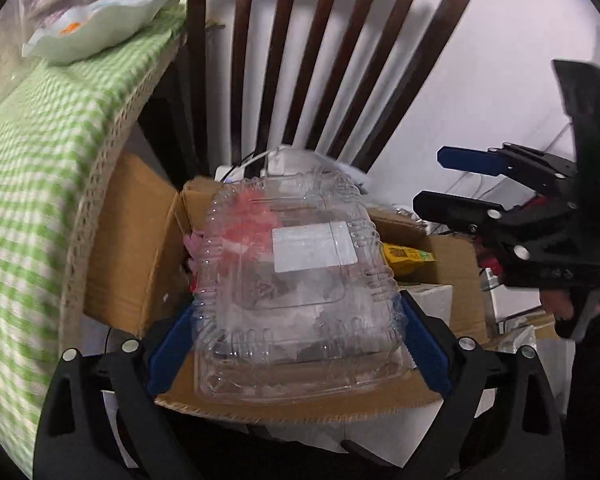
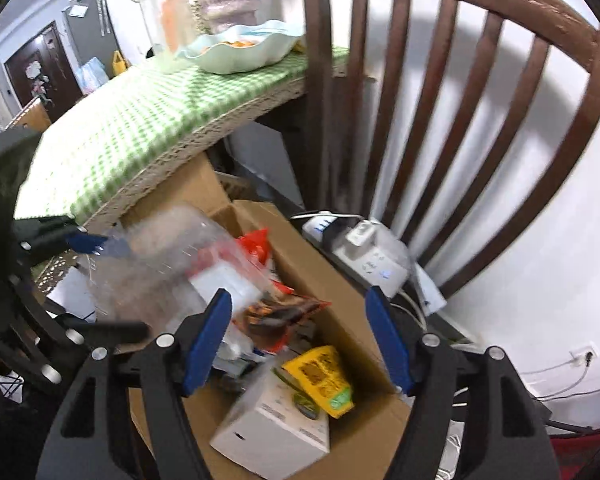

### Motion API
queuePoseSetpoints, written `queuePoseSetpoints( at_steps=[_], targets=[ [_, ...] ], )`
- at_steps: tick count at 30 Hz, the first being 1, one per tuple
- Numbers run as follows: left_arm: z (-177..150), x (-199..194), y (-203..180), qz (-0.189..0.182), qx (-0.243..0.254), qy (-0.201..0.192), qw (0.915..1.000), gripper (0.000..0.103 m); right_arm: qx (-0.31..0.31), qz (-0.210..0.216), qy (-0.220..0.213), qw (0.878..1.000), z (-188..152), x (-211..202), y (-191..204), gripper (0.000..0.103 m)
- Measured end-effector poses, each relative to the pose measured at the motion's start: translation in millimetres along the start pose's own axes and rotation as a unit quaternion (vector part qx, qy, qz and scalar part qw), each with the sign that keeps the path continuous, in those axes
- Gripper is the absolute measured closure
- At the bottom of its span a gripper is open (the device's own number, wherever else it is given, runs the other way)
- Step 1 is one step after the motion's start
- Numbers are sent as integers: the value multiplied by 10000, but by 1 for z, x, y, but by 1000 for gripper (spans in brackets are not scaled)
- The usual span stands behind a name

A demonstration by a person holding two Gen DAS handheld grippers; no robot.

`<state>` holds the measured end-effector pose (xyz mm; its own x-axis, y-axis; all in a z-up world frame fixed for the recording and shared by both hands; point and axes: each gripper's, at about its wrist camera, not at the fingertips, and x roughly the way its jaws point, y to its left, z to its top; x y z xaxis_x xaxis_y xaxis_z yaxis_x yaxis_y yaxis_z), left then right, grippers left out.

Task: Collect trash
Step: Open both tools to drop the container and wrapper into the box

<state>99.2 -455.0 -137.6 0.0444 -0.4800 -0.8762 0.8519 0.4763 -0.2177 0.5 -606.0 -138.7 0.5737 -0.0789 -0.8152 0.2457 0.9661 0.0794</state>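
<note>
My left gripper (image 1: 296,308) is shut on a clear plastic clamshell container (image 1: 308,208) with a white label, its blue pads pressing the container's two sides. It hangs over an open cardboard box (image 1: 136,240). In the right wrist view the same clamshell (image 2: 168,256) sits blurred at the left, held by the left gripper (image 2: 120,284). My right gripper (image 2: 298,294) is open over the box (image 2: 324,264) with nothing between its pads; it also shows at the right (image 1: 428,180). Inside the box lie a yellow packet (image 2: 320,376), a white carton (image 2: 276,428) and a red snack wrapper (image 2: 280,312).
A dark wooden chair (image 2: 460,120) stands behind the box against a white wall. A table with a green checked cloth (image 2: 140,120) overhangs the box on the left and bears a pale bowl (image 2: 240,48) and jars. A white power strip (image 2: 364,248) lies beside the box.
</note>
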Motion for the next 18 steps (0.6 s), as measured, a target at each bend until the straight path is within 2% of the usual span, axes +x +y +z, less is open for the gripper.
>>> queuePoseSetpoints(
  at_steps=[3,5,7,11,15,18],
  targets=[
    [6,13,-2,21,1,271,9996,11,219,195,-189,9994,6,2,2,39],
    [5,16,1,-71,-35,282,9996,11,407,611,-204,9971,9,6,5,50],
    [4,13,5,-150,-99,220,9996,11,408,879,-25,9953,12,14,13,62],
    [2,2,5,-248,-14,88,9997,11,278,1067,193,9937,10,24,27,64],
    [7,-2,-7,-100,553,-92,9984,10,349,1504,261,9877,8,22,31,64],
    [10,-3,-13,-31,752,-139,9971,11,361,1530,250,9872,6,19,31,64]
  ],
)
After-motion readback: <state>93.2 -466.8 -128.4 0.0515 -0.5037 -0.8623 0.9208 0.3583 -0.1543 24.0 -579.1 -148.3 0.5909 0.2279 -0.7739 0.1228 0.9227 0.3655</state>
